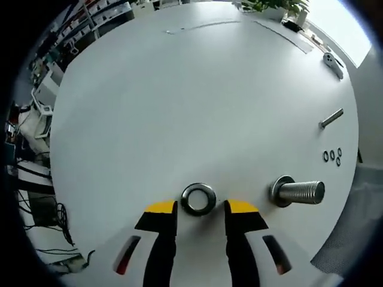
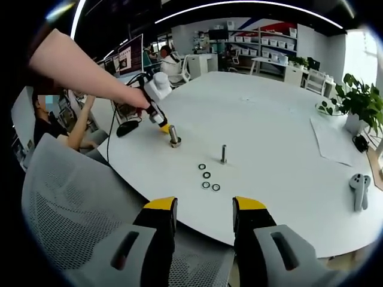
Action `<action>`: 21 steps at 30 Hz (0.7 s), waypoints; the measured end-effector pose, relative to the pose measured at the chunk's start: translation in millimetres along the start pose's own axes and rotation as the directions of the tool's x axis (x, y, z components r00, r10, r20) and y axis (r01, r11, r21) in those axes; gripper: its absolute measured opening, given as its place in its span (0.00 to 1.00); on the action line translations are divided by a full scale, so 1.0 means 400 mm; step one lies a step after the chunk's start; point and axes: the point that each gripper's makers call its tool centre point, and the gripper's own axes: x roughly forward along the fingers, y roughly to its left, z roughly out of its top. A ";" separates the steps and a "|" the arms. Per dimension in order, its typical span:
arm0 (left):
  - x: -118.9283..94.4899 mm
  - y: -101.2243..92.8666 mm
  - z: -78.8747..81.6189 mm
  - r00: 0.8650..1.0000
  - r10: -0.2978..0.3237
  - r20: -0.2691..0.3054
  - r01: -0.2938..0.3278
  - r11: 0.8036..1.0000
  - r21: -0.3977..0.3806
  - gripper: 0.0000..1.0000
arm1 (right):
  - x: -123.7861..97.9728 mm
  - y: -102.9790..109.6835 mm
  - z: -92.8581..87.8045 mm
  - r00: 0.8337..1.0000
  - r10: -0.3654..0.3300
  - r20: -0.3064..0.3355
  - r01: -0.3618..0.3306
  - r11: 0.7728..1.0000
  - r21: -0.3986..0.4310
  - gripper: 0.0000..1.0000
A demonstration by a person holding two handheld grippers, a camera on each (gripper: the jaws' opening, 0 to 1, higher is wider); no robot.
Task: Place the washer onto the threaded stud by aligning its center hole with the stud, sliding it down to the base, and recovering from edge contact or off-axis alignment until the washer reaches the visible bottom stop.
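On a round white bench (image 1: 179,107), the left gripper (image 1: 200,209) hovers with its yellow-tipped jaws apart and empty, a metal washer (image 1: 198,199) lying flat on the surface just between and ahead of the tips. Just beside the washer at 3 o'clock stands the threaded stud (image 1: 297,192), its wide base on the bench and its ribbed shaft pointing toward the right of the left gripper view. Farther out toward 2 o'clock lie a cluster of small rings (image 1: 333,156), a slimmer bolt (image 1: 331,118) and, near the bench edge, a white handheld controller (image 1: 333,64). In the right gripper view, the right gripper (image 2: 203,209) hangs off the near edge of the bench above a grey mesh chair (image 2: 66,203), its jaws also apart and holding nothing. From there the left gripper (image 2: 160,122) is seen at 11 o'clock, held by a person's outstretched arm (image 2: 84,69), its tips low beside the stud (image 2: 174,136). The slim bolt (image 2: 223,153) stands upright near the middle of the bench, with four small rings (image 2: 207,177) scattered on the near side of it. At 3 o'clock the controller (image 2: 358,190) rests near the edge, beyond a sheet of paper (image 2: 332,140) and a potted plant (image 2: 359,101). Another person (image 2: 54,122) sits at 9 o'clock beyond the chair.
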 end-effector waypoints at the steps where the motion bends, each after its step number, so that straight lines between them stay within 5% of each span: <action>1: -0.001 -0.004 0.002 1.000 0.000 0.001 0.000 1.000 0.000 0.28 | 0.000 -0.001 0.000 1.000 -0.001 0.000 0.001 1.000 -0.002 0.40; 10: 0.019 0.042 0.032 0.999 0.011 0.050 -0.010 0.999 -0.033 0.19 | 0.000 -0.003 -0.001 1.000 -0.002 -0.002 0.002 1.000 0.000 0.40; 13: 0.004 0.021 0.017 1.000 0.012 0.022 -0.012 1.000 0.002 0.05 | 0.001 -0.001 -0.002 1.000 0.000 -0.006 0.000 1.000 -0.004 0.40; 21: 0.030 0.060 0.029 1.000 -0.004 0.026 0.004 1.000 0.008 0.10 | 0.001 -0.001 -0.002 1.000 0.003 -0.005 -0.003 1.000 0.000 0.40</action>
